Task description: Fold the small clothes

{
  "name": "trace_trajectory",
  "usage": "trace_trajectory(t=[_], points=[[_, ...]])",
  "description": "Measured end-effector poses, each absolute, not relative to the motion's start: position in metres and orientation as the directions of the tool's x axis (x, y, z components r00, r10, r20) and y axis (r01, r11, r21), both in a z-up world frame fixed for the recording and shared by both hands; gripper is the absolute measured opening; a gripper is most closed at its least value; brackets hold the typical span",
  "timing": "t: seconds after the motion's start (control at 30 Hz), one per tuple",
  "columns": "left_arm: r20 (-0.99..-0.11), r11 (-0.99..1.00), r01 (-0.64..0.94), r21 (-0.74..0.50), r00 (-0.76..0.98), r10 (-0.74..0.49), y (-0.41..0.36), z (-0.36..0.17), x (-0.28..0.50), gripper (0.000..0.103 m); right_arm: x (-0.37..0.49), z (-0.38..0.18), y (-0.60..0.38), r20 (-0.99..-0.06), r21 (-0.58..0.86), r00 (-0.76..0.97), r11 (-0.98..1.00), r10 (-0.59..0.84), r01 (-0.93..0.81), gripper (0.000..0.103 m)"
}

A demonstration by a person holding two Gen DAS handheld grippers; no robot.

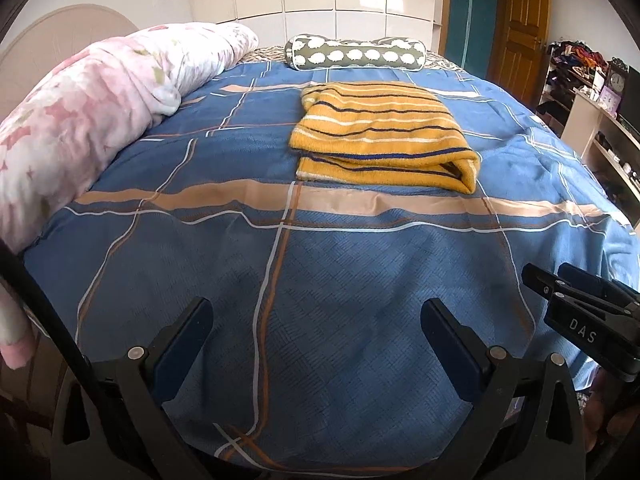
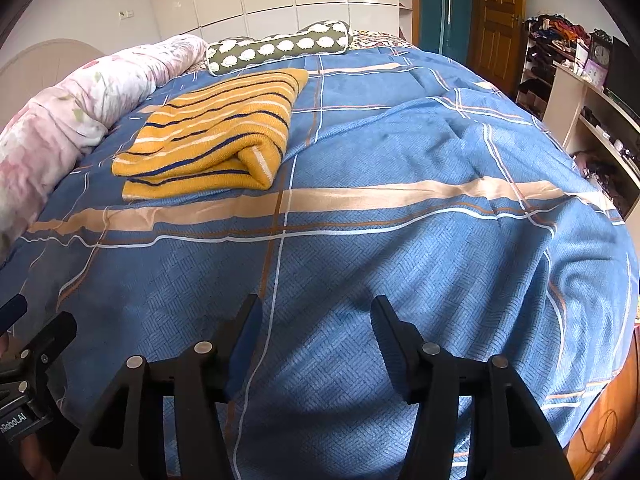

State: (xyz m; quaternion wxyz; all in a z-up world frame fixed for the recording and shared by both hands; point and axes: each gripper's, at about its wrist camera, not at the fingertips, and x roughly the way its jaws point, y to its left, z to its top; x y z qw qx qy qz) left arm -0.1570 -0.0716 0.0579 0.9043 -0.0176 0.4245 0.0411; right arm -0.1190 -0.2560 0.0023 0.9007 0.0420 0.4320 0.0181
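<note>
- On the blue plaid bedcover, seen from the left wrist, a folded mustard-yellow striped garment lies flat near the middle of the bed, well apart from both grippers.
- Its long axis runs across this view, the stripes following that line; the thick rolled fold faces the camera and turns up at the right-hand end.
- Beyond it lies a grey bolster with white spots, roughly parallel to the garment; a rolled pink floral quilt lines the left side of the bed.
- The left gripper hangs over bare bedcover, jaws spread wide with nothing between them.
- The right gripper enters at the right edge, its tips apart.
- At far right, open shelves hold small items too blurred to name, with a clock on top.

- Across the right wrist view, the garment sits upper left, its long axis slanting from lower left to upper right, the rolled fold nearest the camera.
- The bolster lies just beyond it, the quilt to its left.
- The right gripper hovers over the bedcover, fingers parted and empty.
- Part of the left gripper shows at the lower left edge.
- Shelves at right hold clutter.
</note>
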Motion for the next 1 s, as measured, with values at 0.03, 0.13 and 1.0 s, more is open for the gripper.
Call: trace_trajectory(t=[0.03,0.13,1.0], points=[[-0.770,0.996,-0.091,0.001,0.635,0.059,-0.071,0.058,-0.157,0.103,-0.119,0.002,-0.256,-0.778,0.090,0.625,0.996,0.068,0.004,0.062],[-0.773,0.995,-0.096,-0.002,0.632,0.059,-0.071,0.056,-0.157,0.103,-0.119,0.001,-0.254,-0.782,0.079,0.620,0.997,0.061,0.003,0.063],[-0.778,0.992,-0.128,-0.015,0.624,0.068,-0.065,0.054,-0.155,0.103,-0.128,0.012,-0.243,-0.729,-0.088,0.681,0.996,-0.076,0.017,0.067]])
